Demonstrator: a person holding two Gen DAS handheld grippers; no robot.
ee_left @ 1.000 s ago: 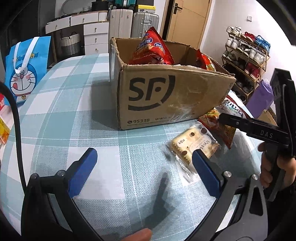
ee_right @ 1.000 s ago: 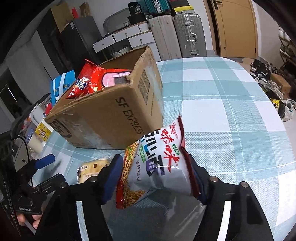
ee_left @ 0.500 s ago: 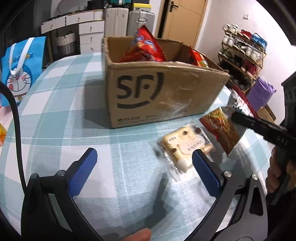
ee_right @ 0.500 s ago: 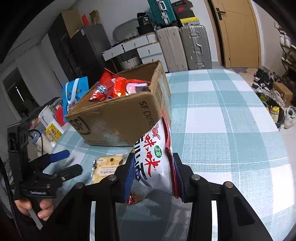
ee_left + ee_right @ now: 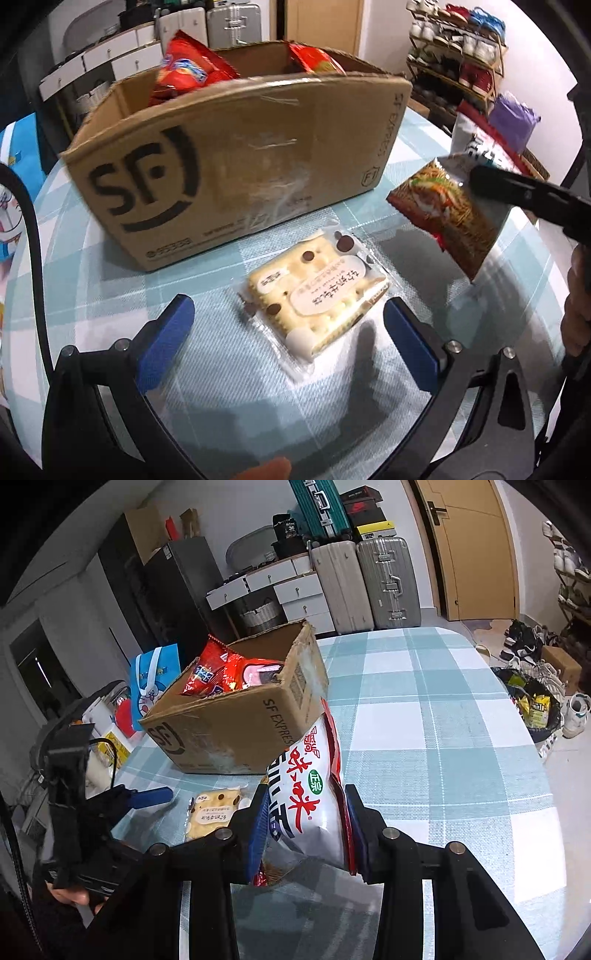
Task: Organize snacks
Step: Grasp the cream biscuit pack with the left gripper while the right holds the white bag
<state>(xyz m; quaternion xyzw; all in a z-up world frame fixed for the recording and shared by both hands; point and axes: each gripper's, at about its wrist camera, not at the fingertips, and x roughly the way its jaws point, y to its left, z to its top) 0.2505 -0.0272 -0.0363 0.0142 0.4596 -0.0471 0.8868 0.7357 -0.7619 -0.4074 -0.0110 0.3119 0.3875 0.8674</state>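
Checked tablecloth (image 5: 424,716) w/ SF box (image 5: 236,155): your right gripper (image 5: 306,834) is clamped on noodle bag (image 5: 314,794), left gripper (image 5: 284,339) spread wide over cracker pack (image 5: 314,291) — next, I'd say, lift bag over box rim & drop it in.

A table (image 5: 443,709) covered by a teal and white checked cloth is seen in front. Two suitcases (image 5: 365,583), one beige and one silver, are stood against the far wall, beside a wooden door (image 5: 476,546). White drawers (image 5: 280,590) are set left of them, with a wicker basket (image 5: 258,614) below. A dark cabinet (image 5: 162,587) is placed further left. A shoe rack (image 5: 458,59) is seen by the white wall, and shoes (image 5: 524,646) are scattered on the pale floor.
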